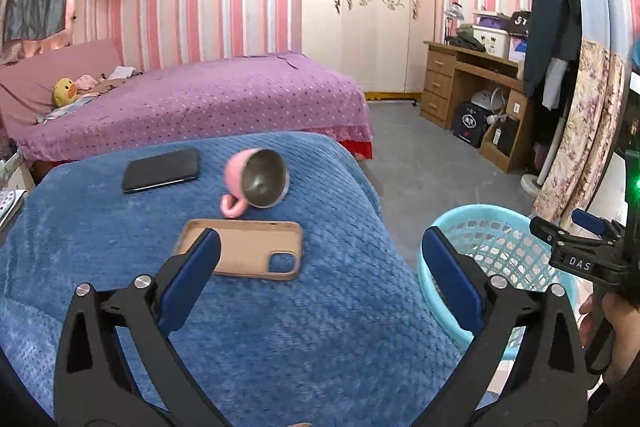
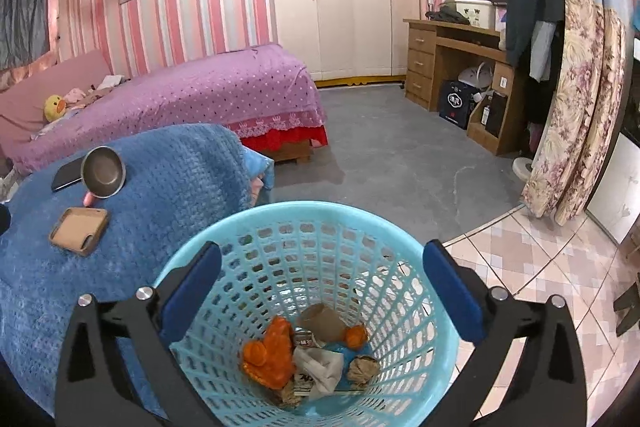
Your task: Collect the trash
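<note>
A light blue plastic basket [image 2: 420,287] stands on the floor beside a blue-blanketed surface [image 2: 168,187]. In it lie orange peel [image 2: 272,355], crumpled paper [image 2: 320,367], a brown paper piece [image 2: 324,319] and other scraps. My right gripper [image 2: 320,287] is open and empty, held over the basket mouth. My left gripper [image 1: 320,267] is open and empty above the blanket [image 1: 280,307], its left finger [image 1: 192,267] over the edge of a tan phone case [image 1: 248,247]. The basket [image 1: 500,247] and the right gripper [image 1: 580,247] show at the right of the left wrist view.
On the blanket lie a pink cup [image 1: 256,183] on its side, a black phone [image 1: 160,169] and the tan case [image 2: 80,227]. A purple bed [image 1: 200,99], a white wardrobe [image 1: 360,7], a wooden desk [image 1: 472,83] and hanging clothes [image 1: 552,27] stand around grey floor.
</note>
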Demonstrator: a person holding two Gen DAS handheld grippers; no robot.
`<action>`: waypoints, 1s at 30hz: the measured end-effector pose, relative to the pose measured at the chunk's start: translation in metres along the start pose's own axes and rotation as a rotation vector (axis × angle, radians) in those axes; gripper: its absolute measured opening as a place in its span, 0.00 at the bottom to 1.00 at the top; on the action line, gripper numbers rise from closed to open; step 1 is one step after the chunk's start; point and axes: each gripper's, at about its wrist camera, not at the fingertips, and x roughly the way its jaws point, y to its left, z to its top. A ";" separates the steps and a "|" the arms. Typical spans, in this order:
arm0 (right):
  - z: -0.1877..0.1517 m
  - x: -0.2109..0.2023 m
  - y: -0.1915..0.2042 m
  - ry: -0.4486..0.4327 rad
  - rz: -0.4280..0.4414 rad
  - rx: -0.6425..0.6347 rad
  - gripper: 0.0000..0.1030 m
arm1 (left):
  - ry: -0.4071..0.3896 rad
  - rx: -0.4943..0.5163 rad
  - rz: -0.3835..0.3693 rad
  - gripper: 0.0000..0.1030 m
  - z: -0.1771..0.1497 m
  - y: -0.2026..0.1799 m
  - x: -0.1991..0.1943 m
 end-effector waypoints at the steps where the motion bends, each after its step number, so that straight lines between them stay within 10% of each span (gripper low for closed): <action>1: 0.000 -0.003 0.004 0.000 -0.004 -0.013 0.96 | -0.006 0.000 0.005 0.95 0.000 0.003 -0.005; 30: -0.065 -0.131 0.124 -0.112 0.071 -0.098 0.96 | -0.013 -0.085 0.041 0.95 -0.062 0.085 -0.080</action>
